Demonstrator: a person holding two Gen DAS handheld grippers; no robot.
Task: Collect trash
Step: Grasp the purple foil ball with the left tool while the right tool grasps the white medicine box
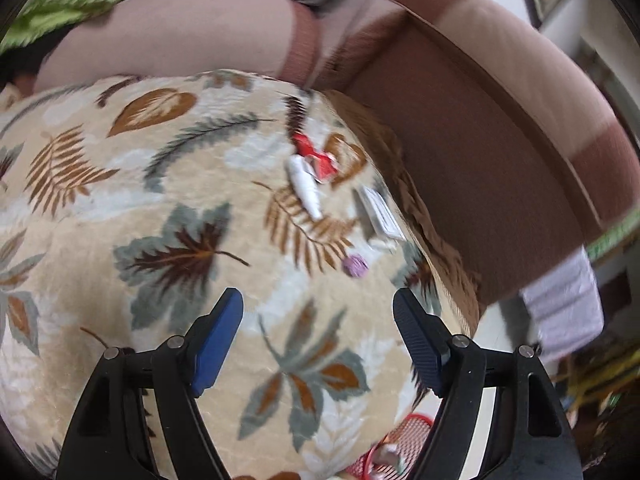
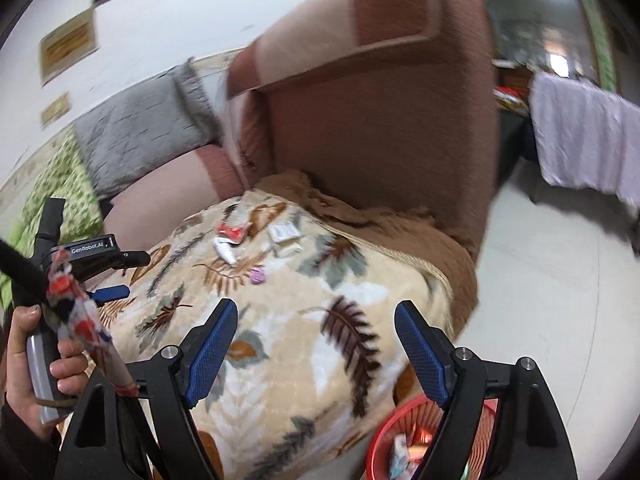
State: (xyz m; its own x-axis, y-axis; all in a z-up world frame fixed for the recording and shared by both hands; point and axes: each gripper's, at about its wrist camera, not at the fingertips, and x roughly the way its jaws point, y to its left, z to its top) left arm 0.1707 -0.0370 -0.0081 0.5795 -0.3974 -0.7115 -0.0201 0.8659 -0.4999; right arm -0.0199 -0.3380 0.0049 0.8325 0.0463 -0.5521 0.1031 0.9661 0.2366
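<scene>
Trash lies on a leaf-patterned blanket (image 1: 168, 208) on the sofa seat: a red wrapper (image 1: 316, 154), a white crumpled wrapper (image 1: 306, 188), a flat white packet (image 1: 380, 212) and a small purple piece (image 1: 355, 265). The same litter shows in the right wrist view: red wrapper (image 2: 232, 233), white wrapper (image 2: 225, 251), white packets (image 2: 285, 236), purple piece (image 2: 257, 276). My left gripper (image 1: 318, 312) is open and empty, above the blanket short of the trash. My right gripper (image 2: 316, 326) is open and empty, further back. The left gripper's body (image 2: 94, 256) appears at the left of the right wrist view.
A red mesh basket (image 2: 384, 436) holding wrappers stands on the floor by the seat's front; it also shows in the left wrist view (image 1: 404, 440). A brown sofa armrest (image 2: 384, 120) rises behind the trash. A grey cushion (image 2: 144, 132) lies further back. Pale floor (image 2: 552, 280) is at right.
</scene>
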